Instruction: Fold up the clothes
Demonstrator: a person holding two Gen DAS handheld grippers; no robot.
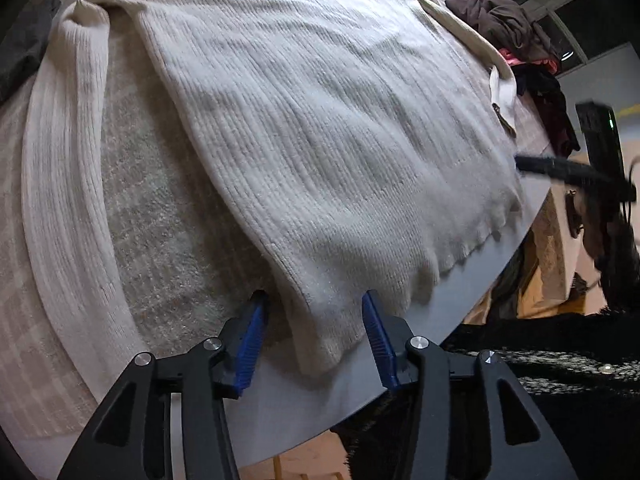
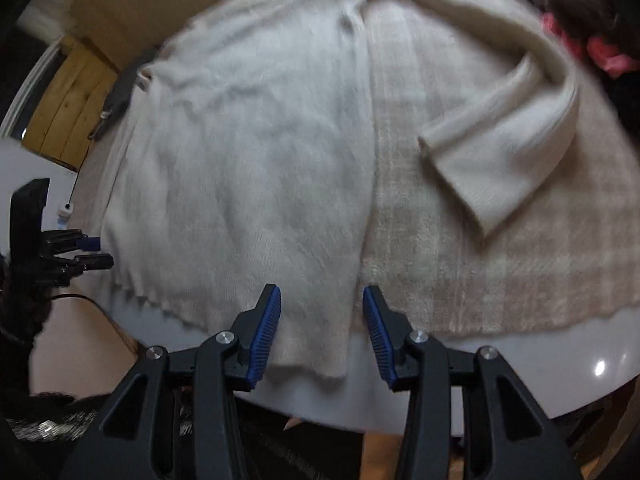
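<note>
On the pale checked cloth (image 2: 480,264) covering the white table (image 1: 304,412) we see the cream ribbed knit sweater (image 1: 320,128) spread flat, body centred, hem at the near edge, one sleeve lying out to each side. Our left gripper (image 1: 314,340) stands released, its blue pads straddling one hem corner; our right gripper (image 2: 320,332) is likewise spread wide over the other corner, neither clenched on anything. We judge the knit soft, limp and light, likely to stretch and sag if lifted by one point, so the hem corners or side seams seem the sound places to pinch. A heap of dark and pink clothes (image 1: 528,48) sits beyond. Motion blur smears the right wrist view, and the collar is cut off, so we cannot tell which face is up.
</note>
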